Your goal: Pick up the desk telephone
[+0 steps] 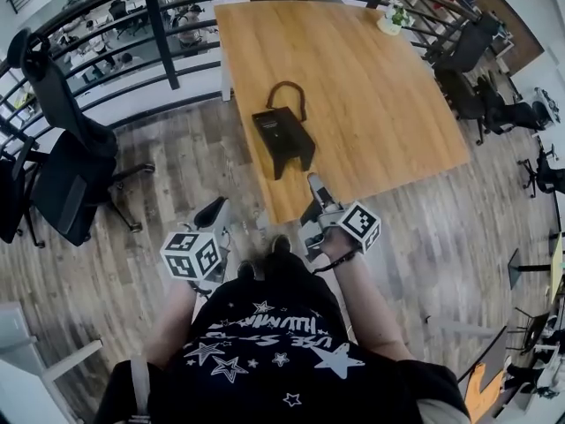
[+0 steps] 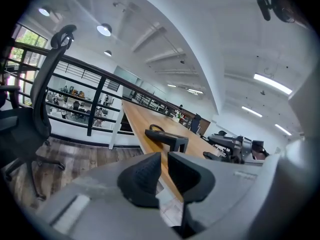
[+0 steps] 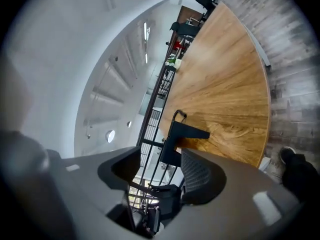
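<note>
Hard to read: the desk telephone is just a dark wedge in the head view, with no keys or handset detail, and only its cord loop stands out at the far end. A small green-white item at the far right corner of the desk is too small to identify. The person's shirt covers most of both forearms, and the frame bottom cuts off the torso. The right gripper view is rolled hard over, so the desk runs up the right of the frame. The phone sits on the desk near its near edge, left of centre, clear of both claws. Left claw: jaws all but together with only a thin slit, nothing in it, held off the desk's near left over the wood floor. The phone shows beyond the tips, with an office chair far left. Right claw: jaws well apart and empty, sitting at the near desk edge just right of the phone without touching it. In its own view the phone lies past the gap between the jaws.
</note>
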The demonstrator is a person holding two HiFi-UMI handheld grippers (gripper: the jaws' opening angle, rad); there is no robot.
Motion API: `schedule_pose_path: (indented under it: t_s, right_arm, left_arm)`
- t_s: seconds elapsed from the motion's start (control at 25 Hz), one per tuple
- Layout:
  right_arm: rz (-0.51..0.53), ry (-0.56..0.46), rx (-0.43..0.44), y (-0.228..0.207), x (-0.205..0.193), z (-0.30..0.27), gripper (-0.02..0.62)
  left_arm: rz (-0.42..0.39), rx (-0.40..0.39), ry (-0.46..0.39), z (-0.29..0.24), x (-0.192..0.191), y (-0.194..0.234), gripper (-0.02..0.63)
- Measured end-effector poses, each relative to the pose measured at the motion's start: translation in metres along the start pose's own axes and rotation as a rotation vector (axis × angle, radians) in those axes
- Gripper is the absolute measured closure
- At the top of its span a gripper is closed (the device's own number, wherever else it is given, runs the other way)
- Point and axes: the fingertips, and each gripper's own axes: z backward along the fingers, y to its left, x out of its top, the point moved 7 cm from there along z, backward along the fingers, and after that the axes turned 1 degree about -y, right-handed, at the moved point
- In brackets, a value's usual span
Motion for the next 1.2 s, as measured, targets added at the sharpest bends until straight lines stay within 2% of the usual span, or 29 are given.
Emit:
schedule_pose_path:
  t_s: [0.16,0.32,0.8,1.2]
  right_arm:
    - [-0.028,0.036,-0.007,-0.008,-0.002,-0.027,0.284]
    - [-0.11,0.053,-0.031,-0.022,-0.002,-0.057,0.256]
    - [-0.16,0.073,-0.072,-0.028,0.012,-0.115,0.259]
    - [-0.158,0.085,-0.124,-0.036,0.007,-0.142,0.304]
  left_arm:
    - [-0.003,0.018,0.0,-0.008,0.004,0.005,0.56]
    - [0.014,0.064,0.001,-0.021,0.01,0.014,0.56]
    - [0.036,0.117,0.0,-0.05,0.028,0.025,0.56]
    - [0.055,0.166,-0.024,-0.063,0.042,0.041,0.56]
